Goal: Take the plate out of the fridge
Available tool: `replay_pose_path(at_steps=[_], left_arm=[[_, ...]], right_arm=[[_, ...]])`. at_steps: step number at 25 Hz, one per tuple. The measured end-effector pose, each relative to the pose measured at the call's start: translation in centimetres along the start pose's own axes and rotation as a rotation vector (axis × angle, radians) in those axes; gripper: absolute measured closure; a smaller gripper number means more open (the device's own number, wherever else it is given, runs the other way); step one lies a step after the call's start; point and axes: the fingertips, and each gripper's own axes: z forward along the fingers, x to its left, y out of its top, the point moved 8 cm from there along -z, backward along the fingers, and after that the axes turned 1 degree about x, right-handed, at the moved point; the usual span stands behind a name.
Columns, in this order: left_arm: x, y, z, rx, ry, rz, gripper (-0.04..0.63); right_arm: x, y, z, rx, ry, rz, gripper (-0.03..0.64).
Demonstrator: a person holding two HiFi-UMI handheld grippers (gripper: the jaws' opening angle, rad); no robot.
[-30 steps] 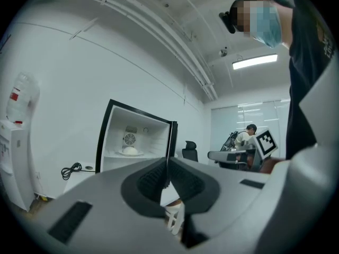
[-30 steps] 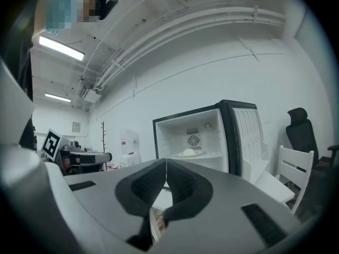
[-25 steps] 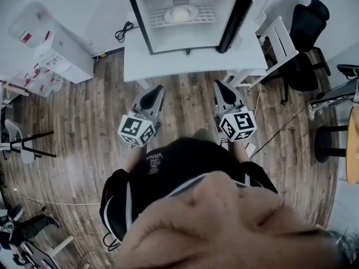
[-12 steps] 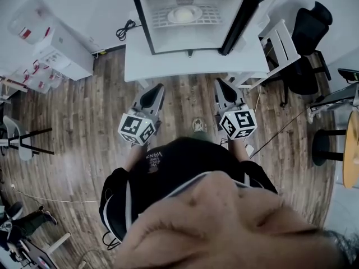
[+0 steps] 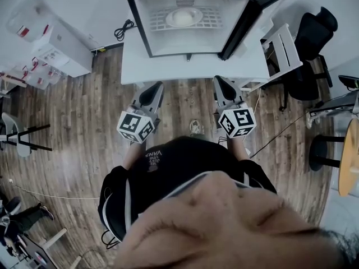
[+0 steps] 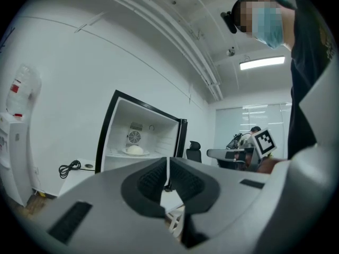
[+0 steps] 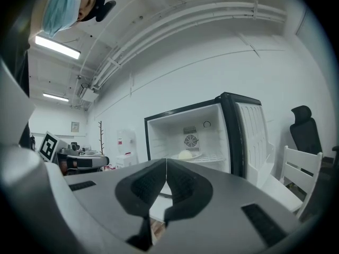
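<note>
A small black fridge (image 5: 190, 17) stands open on a white table (image 5: 168, 66), its door (image 5: 255, 13) swung to the right. On its wire shelf lies a white plate (image 5: 183, 18) with a pale round lump on it; the plate (image 6: 135, 151) shows in the left gripper view, and the plate (image 7: 186, 155) in the right gripper view. My left gripper (image 5: 155, 88) and right gripper (image 5: 220, 84) are both shut and empty. They point level at the fridge, just short of the table's near edge.
A white water dispenser (image 5: 53, 46) stands at the left by the wall. A white chair (image 5: 280, 43) and a black office chair (image 5: 311, 38) are right of the table. A black cable (image 5: 124, 31) lies on the table's left end. Wooden floor lies below.
Both grippers have moved forward toward the table and fridge, and the fridge sits a little closer in view. Their jaws stay shut.
</note>
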Motion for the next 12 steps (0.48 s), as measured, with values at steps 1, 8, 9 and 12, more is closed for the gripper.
replay_pose_path(at_steps=[1,8,9,12], left_arm=[[0.0,0.0,0.4,0.0,0.002,-0.002,0.566],[0.4,0.2,3.9,0.0,0.031,0.001,0.567],[0.4,0.2,4.4,-0.001,0.035,0.001,0.568],[0.4,0.5,5.7,-0.005,0.043,-0.001,0.567]], right_arm=[[-0.4,0.1,0.3,0.001,0.005,0.0,0.604],[-3.5,0.6,2.6,0.008,0.043,-0.01,0.604],[-3.9,0.7,3.0,0.009,0.05,-0.012,0.604],[-5.2,1.1,4.0,0.006,0.069,-0.018,0.604]])
